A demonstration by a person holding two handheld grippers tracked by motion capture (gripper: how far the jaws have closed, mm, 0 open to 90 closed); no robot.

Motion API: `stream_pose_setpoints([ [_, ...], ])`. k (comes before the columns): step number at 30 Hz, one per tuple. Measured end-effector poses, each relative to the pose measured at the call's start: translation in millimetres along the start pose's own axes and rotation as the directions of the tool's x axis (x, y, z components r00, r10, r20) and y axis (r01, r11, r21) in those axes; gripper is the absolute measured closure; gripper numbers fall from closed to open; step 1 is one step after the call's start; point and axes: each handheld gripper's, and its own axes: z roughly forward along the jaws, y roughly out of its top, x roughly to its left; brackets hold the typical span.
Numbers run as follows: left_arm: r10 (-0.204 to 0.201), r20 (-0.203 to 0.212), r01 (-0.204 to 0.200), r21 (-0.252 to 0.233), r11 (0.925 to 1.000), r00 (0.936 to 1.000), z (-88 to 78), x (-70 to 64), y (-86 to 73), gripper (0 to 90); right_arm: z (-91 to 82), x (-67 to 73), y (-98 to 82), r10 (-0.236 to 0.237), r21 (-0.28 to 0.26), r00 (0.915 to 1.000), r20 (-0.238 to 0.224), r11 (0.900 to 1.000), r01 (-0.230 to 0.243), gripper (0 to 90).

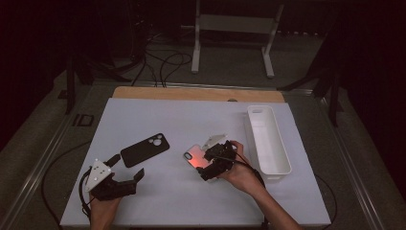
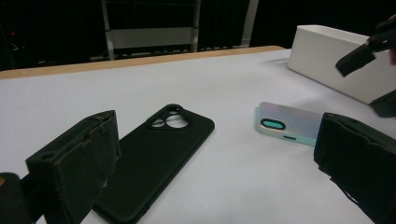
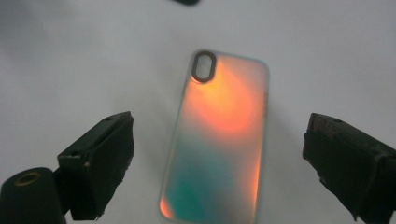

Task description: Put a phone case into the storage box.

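Iridescent phone case (image 3: pixel 219 135) is lying flat, back up, on the white worktop (image 1: pixel 191 120), right of centre, just left of the white bin (image 1: pixel 268 139). The right gripper (image 1: pixel 215 160) is hovering directly over it with fingers (image 3: pixel 100 163) spread wide, one on each side of the case, gripping nothing, not touching it. The right gripper view is showing the case full length, glowing orange up top and teal lower down, camera cutout at the far end, long axis running away from the camera. The high view is showing that cutout end pointing to the worktop's left-rear, with the rest partly hidden under the gripper. The left gripper view is showing the case (image 2: pixel 285 123) edge-on and silvery, plus the black phone case (image 2: pixel 156 158) lying flat nearer by, cutout end pointing away to the right. The left gripper (image 1: pixel 125 173) is sitting low at front left, fingers (image 2: pixel 77 168) wide apart, holding nothing, black case just beyond. Count: two cases, one bin, two grippers.
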Motion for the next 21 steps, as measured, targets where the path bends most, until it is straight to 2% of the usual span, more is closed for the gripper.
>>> stream_pose_setpoints([
  [5, -0.001, -0.001, 0.001, 0.001, 1.0000, 1.0000, 0.3, 0.2, -0.1, 0.6, 15.7, -2.7, -2.1, 0.013, 0.047, 0.9999, -0.004, 0.999, -0.013, 8.7],
  [12, -0.001, -0.001, 0.001, 0.000, 1.0000, 1.0000, 0.0, 0.5, -0.2, 0.6, 36.2, -3.9, -4.4, 0.021, 0.123, 0.9998, 0.002, 0.992, -0.021, 8.0],
  [21, -0.004, -0.005, 0.004, 0.000, 1.0000, 1.0000, -0.4, 0.8, -0.2, 0.6, 48.8, -2.6, -10.3, 0.027, 0.172, 0.9996, -0.011, 0.985, -0.025, 8.1],
])
